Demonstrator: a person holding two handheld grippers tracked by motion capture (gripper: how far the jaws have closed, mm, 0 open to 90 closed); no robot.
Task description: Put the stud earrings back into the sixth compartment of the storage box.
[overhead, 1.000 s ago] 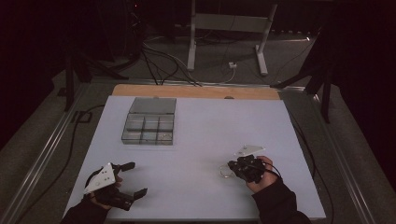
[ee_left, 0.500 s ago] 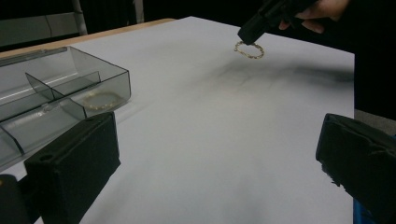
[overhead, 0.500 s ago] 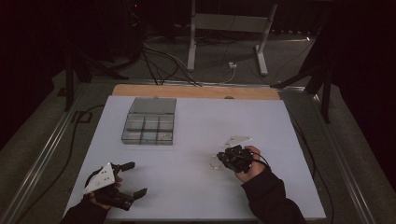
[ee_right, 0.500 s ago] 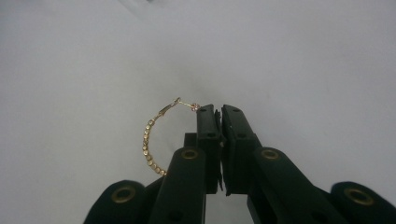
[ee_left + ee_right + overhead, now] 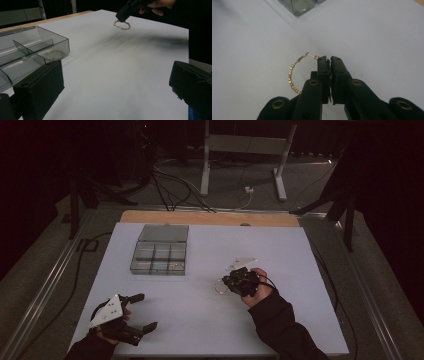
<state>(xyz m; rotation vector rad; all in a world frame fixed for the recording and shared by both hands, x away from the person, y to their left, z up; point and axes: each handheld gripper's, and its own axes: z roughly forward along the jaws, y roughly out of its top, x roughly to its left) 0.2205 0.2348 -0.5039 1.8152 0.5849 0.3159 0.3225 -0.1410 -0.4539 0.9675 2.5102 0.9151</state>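
High view looks down on the table [image 5: 210,320]; both tool views sit low, sharing its hoop earring [image 5: 122,25]

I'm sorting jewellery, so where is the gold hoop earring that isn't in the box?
The gold hoop earring is pinched in the right gripper, above the white table right of centre, to the right of the clear compartment box.

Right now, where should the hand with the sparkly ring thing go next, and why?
Probably carry it on toward the clear box. The right gripper is shut on the gold hoop earring, and a matching hoop already lies in a corner compartment, so it likely belongs there.
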